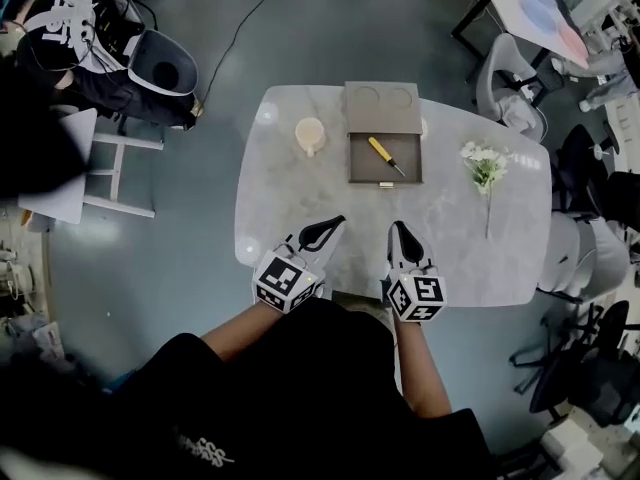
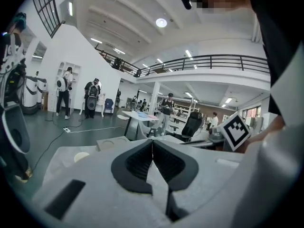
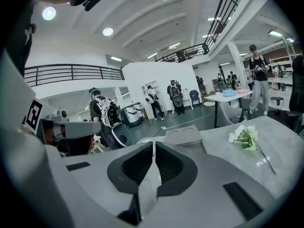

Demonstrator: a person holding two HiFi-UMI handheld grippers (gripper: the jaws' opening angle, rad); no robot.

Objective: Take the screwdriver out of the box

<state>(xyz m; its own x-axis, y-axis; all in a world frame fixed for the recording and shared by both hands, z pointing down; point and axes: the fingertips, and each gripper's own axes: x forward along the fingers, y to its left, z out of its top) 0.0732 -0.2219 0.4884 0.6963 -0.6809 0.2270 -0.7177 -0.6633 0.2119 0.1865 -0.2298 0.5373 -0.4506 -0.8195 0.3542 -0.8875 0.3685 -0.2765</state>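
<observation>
A yellow-handled screwdriver (image 1: 385, 155) lies slantwise inside an open grey box (image 1: 384, 135) at the far middle of the marble table (image 1: 300, 208); the box's lid is folded back behind it. My left gripper (image 1: 338, 220) is over the near part of the table, shut and empty, pointing towards the box. My right gripper (image 1: 398, 226) hovers beside it, also shut with nothing between its jaws. In the left gripper view the jaws (image 2: 152, 142) meet, with the box (image 2: 111, 143) low ahead. The right gripper view shows its jaws (image 3: 154, 144) closed and the box (image 3: 183, 136) beyond them.
A cream cup (image 1: 310, 134) stands left of the box. A white flower (image 1: 485, 168) lies on the table's right side. Chairs (image 1: 510, 88) stand around the right edge, and a white stool (image 1: 95, 168) with a robot unit (image 1: 150, 68) is on the left floor.
</observation>
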